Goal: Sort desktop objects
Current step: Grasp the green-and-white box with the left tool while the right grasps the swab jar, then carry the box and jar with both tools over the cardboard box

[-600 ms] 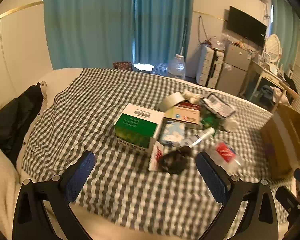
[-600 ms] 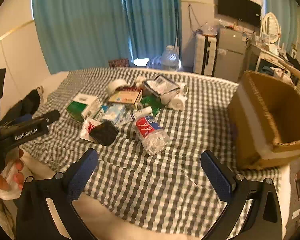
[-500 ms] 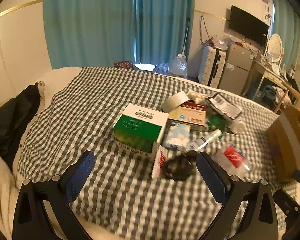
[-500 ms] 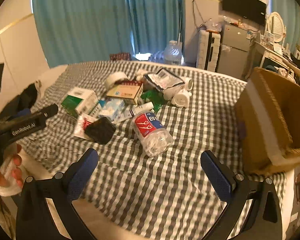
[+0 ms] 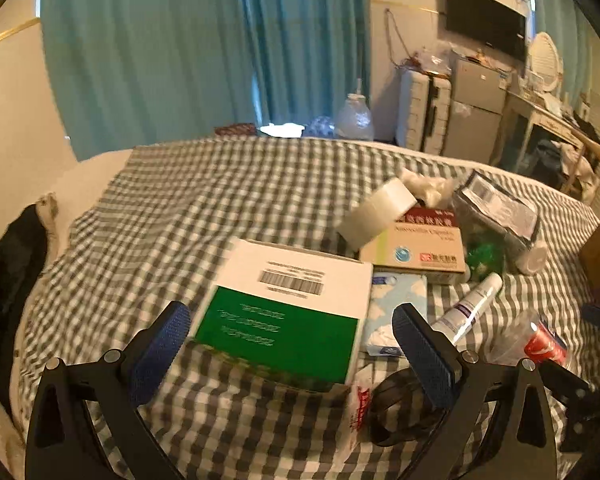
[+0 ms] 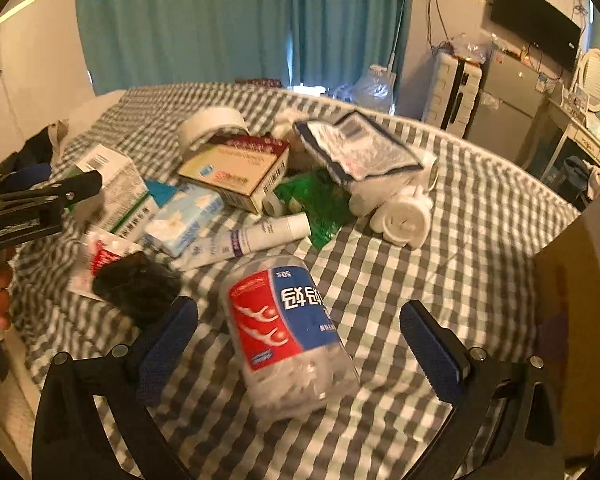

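Note:
My left gripper point(image 5: 290, 336) is open, its fingers either side of a green and white box point(image 5: 284, 312) on the checked cloth. My right gripper point(image 6: 298, 334) is open around a clear plastic jar with a red and blue label point(image 6: 288, 336) lying on its side. Behind them is a pile: a tape roll point(image 5: 378, 212), a beige medicine box point(image 5: 416, 246), a tissue pack point(image 5: 394, 308), a white tube point(image 5: 474, 306), a black pouch point(image 6: 134, 284) and a grey parcel bag point(image 6: 356, 146).
A brown cardboard box point(image 6: 572, 280) stands at the right edge of the bed. A dark jacket point(image 5: 8, 256) lies at the left. Checked cloth point(image 5: 204, 192) stretches behind the pile. Suitcases, a fridge and a desk stand at the far right.
Both grippers have moved forward and down toward the pile. The left now frames the green box and the right frames the plastic jar. Both stay open.

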A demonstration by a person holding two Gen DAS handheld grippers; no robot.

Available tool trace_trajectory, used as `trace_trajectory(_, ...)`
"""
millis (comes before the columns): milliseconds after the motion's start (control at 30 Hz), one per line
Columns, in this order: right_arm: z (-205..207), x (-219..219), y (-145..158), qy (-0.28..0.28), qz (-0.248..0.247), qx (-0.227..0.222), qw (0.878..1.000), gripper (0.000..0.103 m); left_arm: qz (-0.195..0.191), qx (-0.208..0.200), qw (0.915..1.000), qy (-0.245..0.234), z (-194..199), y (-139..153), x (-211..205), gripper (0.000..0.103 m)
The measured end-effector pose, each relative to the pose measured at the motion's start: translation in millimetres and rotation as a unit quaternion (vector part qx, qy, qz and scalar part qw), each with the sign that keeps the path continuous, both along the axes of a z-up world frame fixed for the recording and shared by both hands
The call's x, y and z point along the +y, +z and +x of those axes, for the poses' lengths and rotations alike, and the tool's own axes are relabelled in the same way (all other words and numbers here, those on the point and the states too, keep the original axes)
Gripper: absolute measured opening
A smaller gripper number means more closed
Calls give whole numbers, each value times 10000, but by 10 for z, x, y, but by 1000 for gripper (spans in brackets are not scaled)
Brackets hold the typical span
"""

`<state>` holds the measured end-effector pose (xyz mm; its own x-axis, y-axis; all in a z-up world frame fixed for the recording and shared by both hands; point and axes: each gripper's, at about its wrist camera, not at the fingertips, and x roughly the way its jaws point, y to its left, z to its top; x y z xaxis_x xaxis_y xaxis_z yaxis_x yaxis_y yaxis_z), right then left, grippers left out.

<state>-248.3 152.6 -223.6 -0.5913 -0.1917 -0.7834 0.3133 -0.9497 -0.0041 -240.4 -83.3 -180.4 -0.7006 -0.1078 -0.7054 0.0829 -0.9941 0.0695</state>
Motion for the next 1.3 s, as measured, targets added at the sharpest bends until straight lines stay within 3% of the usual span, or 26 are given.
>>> trace_trajectory(100, -69, 6, -146, 52, -47, -172, 9998, 96, -160, -132, 9997, -132, -51, -93, 12, 103)
trace_trajectory(333, -102, 11, -404, 43, -38, -432, 9991, 89, -563, -338, 9978, 70, -175, -256, -91, 103)
trace_trajectory(600, -72, -11, -448, 108, -155, -588, 9981, 77, 231, -275, 9991, 239, -143, -184, -374, 103)
trace_trajectory(733, -60, -5, -440, 101, -203, -628, 9978, 73, 436, -303, 9985, 166, -126, -211, -441, 103)
trace_trajectory(933, -58, -10, -472, 76, -159, -666, 9976, 72, 295, -251, 9992, 10, -134, -271, -416, 103)
trace_trajectory(1133, -63, -20, -490, 46, -174, -688, 9975, 71, 106, -570, 9981, -190, -300, -490, -383, 103)
trace_trajectory(1233, -52, -27, -478, -2, -182, -706, 9973, 69, 66, -254, 9992, -313, -254, -396, -312, 103)
trace_trajectory(1300, -45, -26, -467, -50, -193, -717, 9972, 68, -6, -4, 9993, -370, -213, -308, -264, 97)
